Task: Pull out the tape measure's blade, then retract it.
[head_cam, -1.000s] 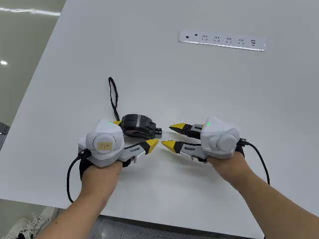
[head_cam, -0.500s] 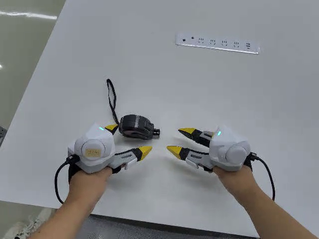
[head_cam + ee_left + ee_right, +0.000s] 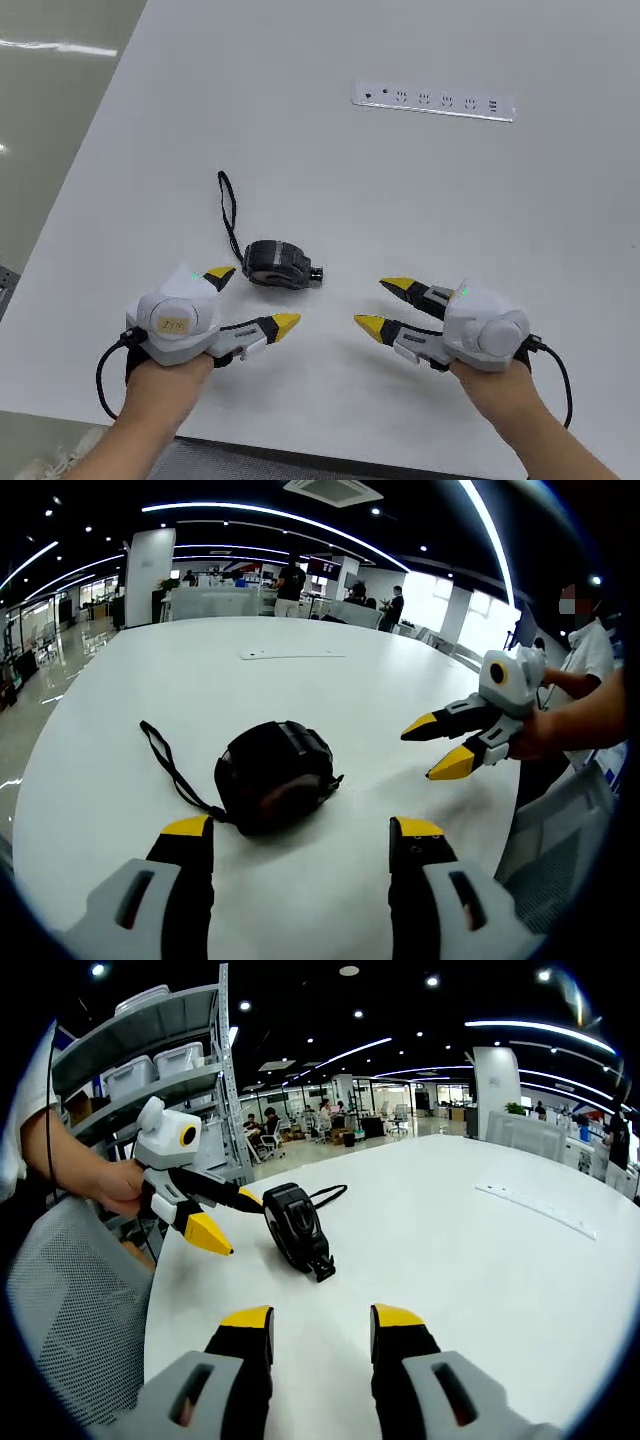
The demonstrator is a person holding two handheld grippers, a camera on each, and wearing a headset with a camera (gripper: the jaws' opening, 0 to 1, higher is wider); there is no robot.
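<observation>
My left hand [image 3: 165,365] holds the left gripper [image 3: 254,297] at the near left of the white bench [image 3: 400,190]. Its yellow-tipped jaws stand wide apart with nothing between them. In the left gripper view those same jaws [image 3: 303,828] rise on either side of the tape measure [image 3: 275,775], which lies just beyond their tips and touches neither.

The tape measure [image 3: 278,264] is a black, rounded case resting on the bench just past my left gripper's far jaw, between the two grippers and nearer the left one. Its black wrist strap [image 3: 229,205] trails away from the case toward the far left, lying loose on the surface. The blade is wound in, with just its end tab [image 3: 316,272] showing at the case's right side.

To the right, well apart from the case, my right gripper [image 3: 378,304] points back toward it. Its jaws are parted too and hold nothing. In the right gripper view [image 3: 322,1316] the tape measure [image 3: 296,1218] sits ahead of the tips, with the left gripper [image 3: 235,1222] beside it.

Far across the bench, to the right, a white power strip [image 3: 433,101] lies flat.
</observation>
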